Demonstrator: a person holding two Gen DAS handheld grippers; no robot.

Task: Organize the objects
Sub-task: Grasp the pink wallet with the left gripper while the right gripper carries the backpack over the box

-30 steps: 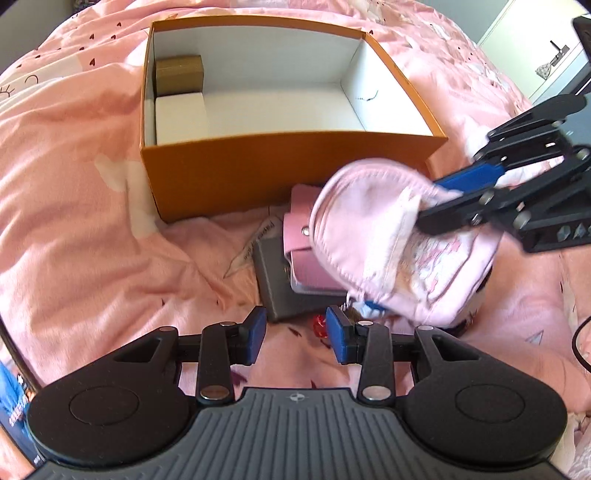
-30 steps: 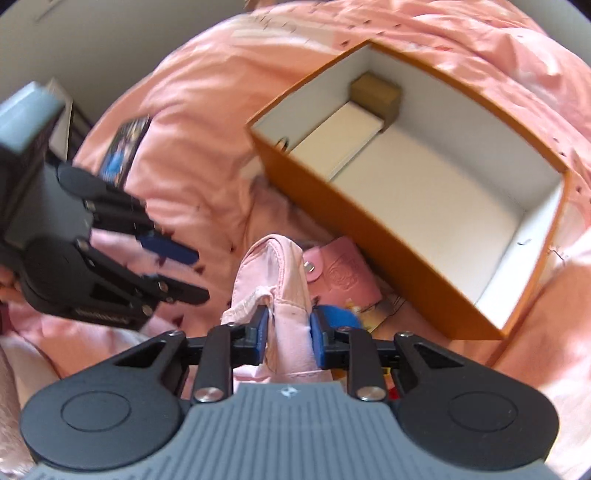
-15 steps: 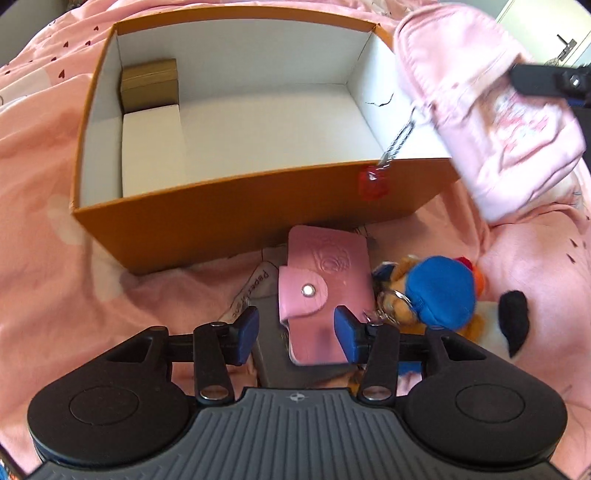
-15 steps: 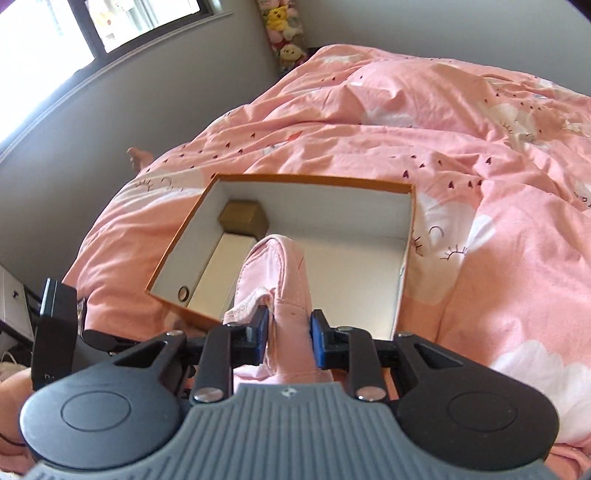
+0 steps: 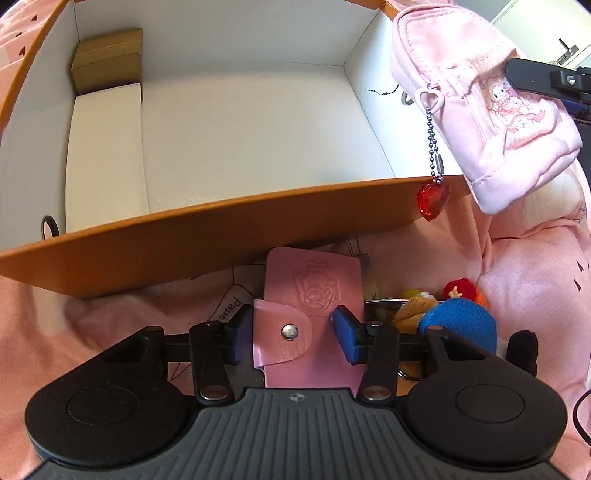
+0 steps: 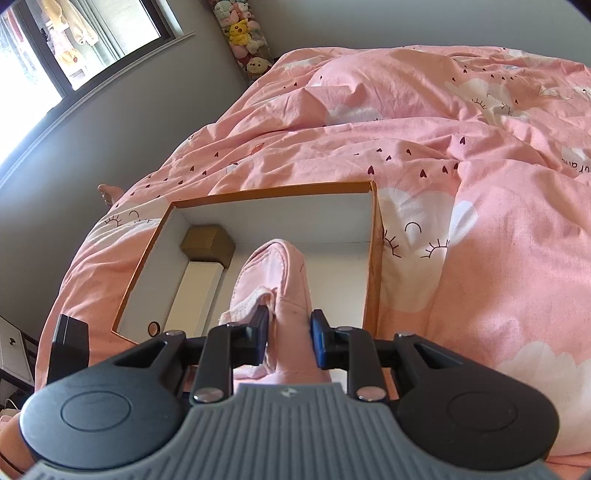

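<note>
Pouch (image 5: 484, 107) pale pink (red heart charm (image 5: 433, 196)).

A bed covered by a rumpled pink duvet (image 6: 424, 155) printed with white clouds and small dark hearts fills most of the room. A plain grey wall (image 6: 122, 122) runs beside it, with a bright sunlit window (image 6: 74, 40) at upper left. Stuffed toys (image 6: 243, 37) are stacked in the corner. White cabinet doors (image 5: 554, 33) show elsewhere.

Box floor (image 5: 240, 147) mostly free; gold carton (image 5: 107, 61), white slab (image 5: 105, 155) along left wall.
</note>
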